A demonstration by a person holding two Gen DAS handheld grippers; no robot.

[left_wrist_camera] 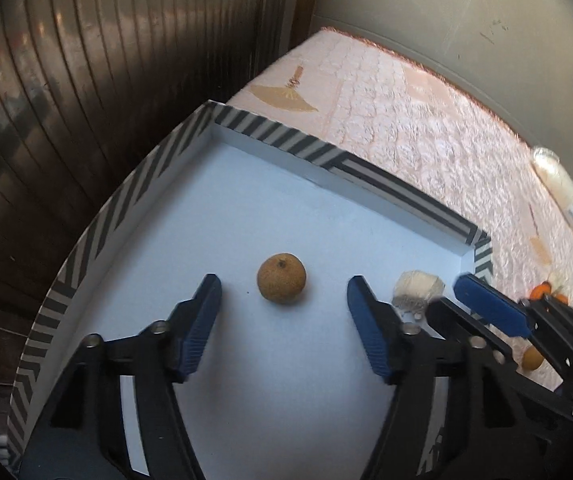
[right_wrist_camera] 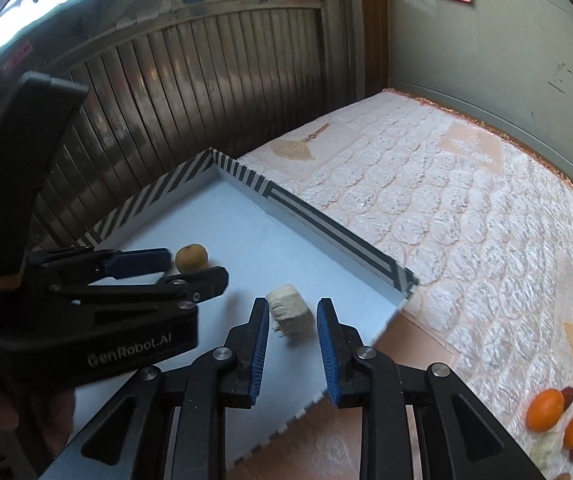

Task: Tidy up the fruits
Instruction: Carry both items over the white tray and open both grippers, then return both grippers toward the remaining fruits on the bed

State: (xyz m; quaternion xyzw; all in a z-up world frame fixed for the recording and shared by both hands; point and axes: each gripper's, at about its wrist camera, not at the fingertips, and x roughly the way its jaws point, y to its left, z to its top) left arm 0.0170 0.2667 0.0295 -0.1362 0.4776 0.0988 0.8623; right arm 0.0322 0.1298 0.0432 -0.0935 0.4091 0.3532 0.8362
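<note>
L gripper (left_wrist_camera: 284,294) fingers wide apart over the tray (left_wrist_camera: 134,184), brown fruit (left_wrist_camera: 281,284) lying loose between them mid-tray. R gripper (right_wrist_camera: 292,316) fingers narrower, either side of pale netted fruit (right_wrist_camera: 289,314) near tray's right edge; contact unclear. Oranges (right_wrist_camera: 545,410) on bed's near right corner

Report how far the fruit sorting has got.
Done: a brown round fruit lies inside the striped tray. In hand: nothing is gripped. The left tongs are open around that fruit, and the right tongs are open around a pale netted item also in the tray. Left: two oranges and some dark and pale pieces lie on the quilted cloth.
</note>
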